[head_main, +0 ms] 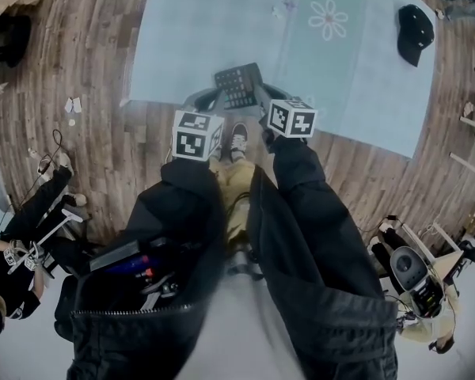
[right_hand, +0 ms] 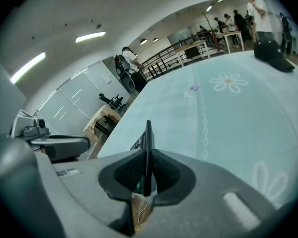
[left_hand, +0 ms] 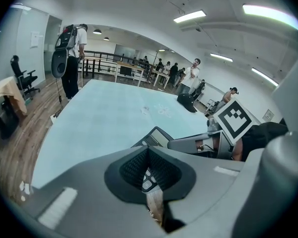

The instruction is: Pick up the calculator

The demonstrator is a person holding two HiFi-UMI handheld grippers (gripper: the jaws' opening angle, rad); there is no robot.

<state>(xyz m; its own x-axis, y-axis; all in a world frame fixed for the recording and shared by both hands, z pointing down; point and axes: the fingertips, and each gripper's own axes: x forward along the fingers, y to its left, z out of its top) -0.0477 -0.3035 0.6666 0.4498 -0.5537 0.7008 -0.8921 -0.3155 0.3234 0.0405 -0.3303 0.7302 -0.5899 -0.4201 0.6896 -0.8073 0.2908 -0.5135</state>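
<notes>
The dark calculator hangs in the air over the near edge of a pale blue mat, caught from both sides. My left gripper is shut on its left side; in the left gripper view its keys show between the pads of that gripper and its screen sticks out beyond. My right gripper is shut on the right side. In the right gripper view the calculator stands edge-on, pinched between the pads of the right gripper.
A black cap lies on the mat at the far right, beyond a printed flower. Wooden floor surrounds the mat. A person sits at the left, and gear lies at the right. My shoe is below the grippers.
</notes>
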